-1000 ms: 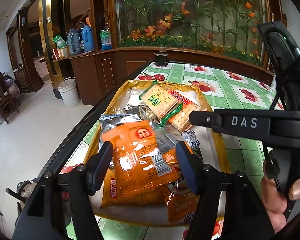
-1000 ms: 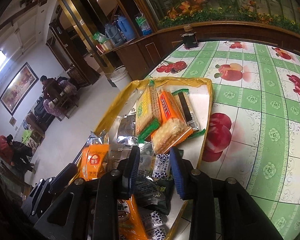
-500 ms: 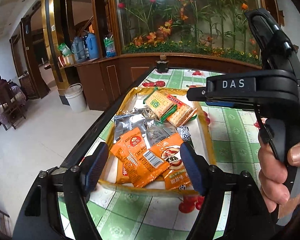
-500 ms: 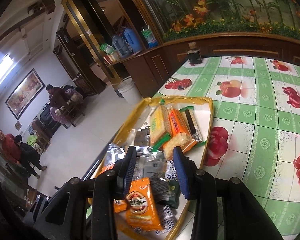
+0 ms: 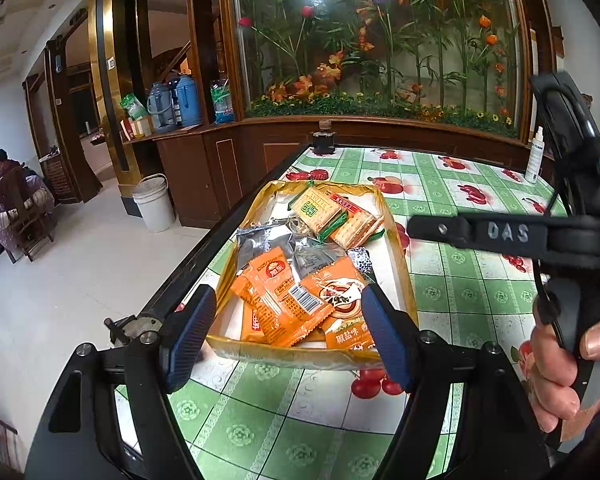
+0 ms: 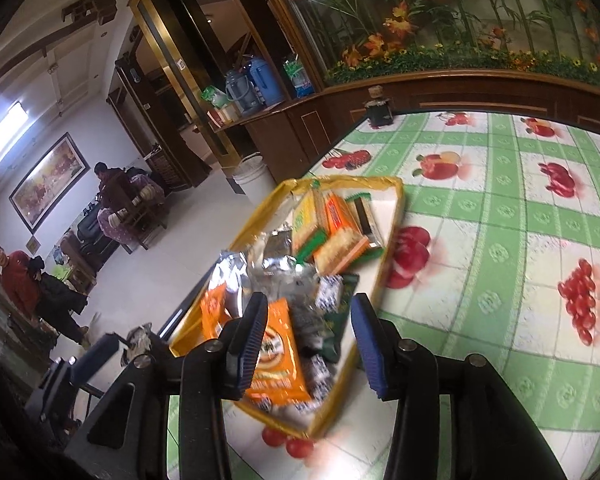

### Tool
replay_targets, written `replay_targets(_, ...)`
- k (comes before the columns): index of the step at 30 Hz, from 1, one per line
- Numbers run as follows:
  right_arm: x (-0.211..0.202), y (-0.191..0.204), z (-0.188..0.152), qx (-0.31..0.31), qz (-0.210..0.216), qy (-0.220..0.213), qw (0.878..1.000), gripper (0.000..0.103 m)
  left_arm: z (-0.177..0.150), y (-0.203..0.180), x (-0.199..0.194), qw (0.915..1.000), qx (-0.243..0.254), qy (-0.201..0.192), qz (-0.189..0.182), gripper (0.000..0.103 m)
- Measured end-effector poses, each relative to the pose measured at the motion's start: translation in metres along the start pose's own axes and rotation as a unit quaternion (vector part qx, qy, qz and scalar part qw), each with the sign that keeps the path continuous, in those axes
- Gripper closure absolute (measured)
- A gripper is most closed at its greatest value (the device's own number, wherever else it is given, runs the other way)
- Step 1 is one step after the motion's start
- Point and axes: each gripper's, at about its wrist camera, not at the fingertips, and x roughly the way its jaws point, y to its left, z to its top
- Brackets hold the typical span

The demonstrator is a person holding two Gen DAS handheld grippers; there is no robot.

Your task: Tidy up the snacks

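The snacks lie gathered in a shallow yellow-rimmed tray (image 5: 405,280) set on the green fruit-print tablecloth (image 5: 472,296) near the table's left edge, presumably so that loose packets stay corralled in one place rather than scattered over the cloth; within it the packets seem roughly grouped by kind; the cracker packs (image 5: 332,216) sit at the far end, the silver foil pouches (image 5: 256,240) in the middle, and the orange packets (image 5: 284,296) overlap one another at the near end, with a small black-and-white wrapped sweet (image 5: 360,258) just beside them toward the right; from the right wrist view a dark green packet (image 6: 338,326) lies near the tray's right wall, half hidden behind other wrappers; the left gripper (image 5: 288,332) hangs above the near rim with its blue-padded jaws spread wide and nothing between them, framing the orange pile without touching it; the right gripper (image 6: 306,344) is likewise parted, somewhat less widely, and empty, poised over the near right part of the tray; the person's right hand (image 5: 560,364) wraps its handle at the right of the left view; judging by this, both tools are held clear so the arrangement can be checked, and the sorting looks largely done, though the overlapping orange packets might yet want straightening.
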Motion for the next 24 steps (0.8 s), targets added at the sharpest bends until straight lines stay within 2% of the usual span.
replay_targets(12, -0.026, -0.010, -0.038, -0.026, -0.016, 0.001, 1.000, 0.057, -0.008, -0.009, -0.014, 0.9999, -0.008, -0.004, -0.010, 0.028)
replay_targets(21, -0.047, -0.027, -0.062, -0.040, -0.029, -0.002, 0.999, 0.052, -0.017, -0.017, -0.017, 0.9997, -0.016, 0.002, -0.021, 0.027)
replay_targets(24, -0.050, -0.031, -0.068, -0.041, -0.033, 0.000, 0.999, 0.050, -0.019, -0.021, -0.018, 0.9996, -0.015, 0.004, -0.022, 0.024)
